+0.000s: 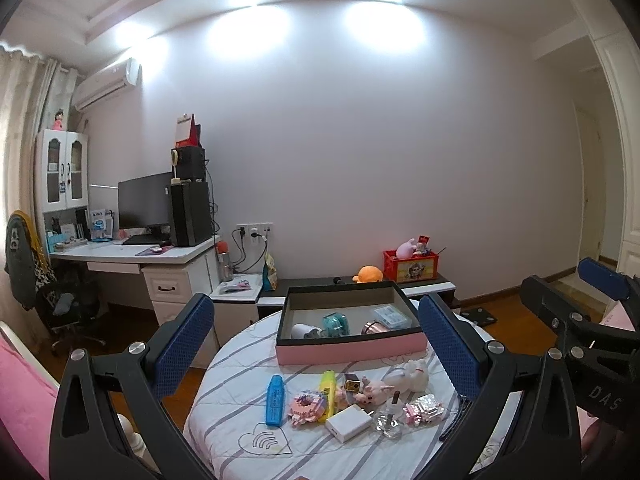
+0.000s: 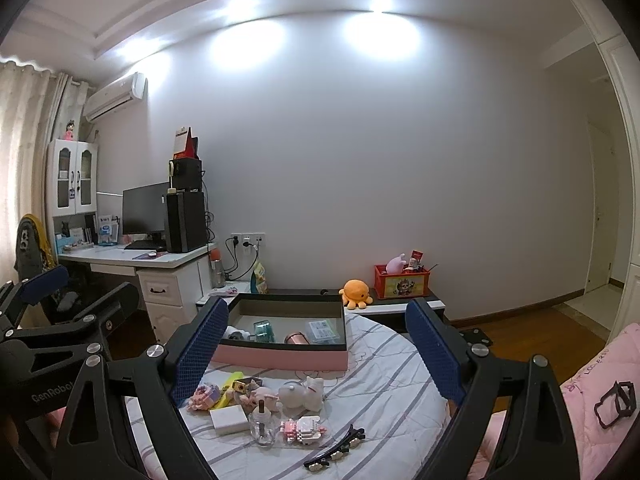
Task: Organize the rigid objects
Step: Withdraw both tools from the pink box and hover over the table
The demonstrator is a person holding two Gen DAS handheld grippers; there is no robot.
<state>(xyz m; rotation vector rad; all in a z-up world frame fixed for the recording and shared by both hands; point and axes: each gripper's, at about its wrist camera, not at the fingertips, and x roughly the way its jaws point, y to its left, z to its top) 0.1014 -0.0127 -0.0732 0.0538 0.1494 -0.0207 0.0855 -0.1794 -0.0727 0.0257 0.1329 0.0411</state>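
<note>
Jaws of both grippers stand spread wide with nothing between the pads. Left gripper [image 1: 316, 364] and right gripper [image 2: 316, 352] hang side by side above the round table [image 1: 224, 392], pointing almost level toward the far wall; neither touches any object.

Between the left fingers, on the striped cloth, lies a loose cluster: blue highlighter [image 1: 275, 400] at the left, yellow highlighter [image 1: 328, 390] to its right, pink block model [image 1: 308, 406] between and just in front of them, touching the yellow one. White charger [image 1: 349, 424] sits nearest the camera. Small glass bottle [image 1: 390, 420] stands upright just right of the charger. Second block figure [image 1: 424, 408], pink and white, lies right of the bottle. Pink pig figure [image 1: 372, 392] and white figurine [image 1: 406, 374] lie behind these, touching. Small yellow-black box [image 1: 352, 383] sits left of the pig.

Right wrist view adds a black hair clip [image 2: 336, 450] with pale beads at the near edge, apart from the cluster.

Beyond the cluster: pink-sided tray [image 1: 348, 350] with dark rim. Inside it: white round item [image 1: 304, 331] left, teal object [image 1: 336, 324] centre, metallic pink cup [image 1: 374, 328] on its side, clear plastic case [image 1: 392, 317] at right rear.
</note>
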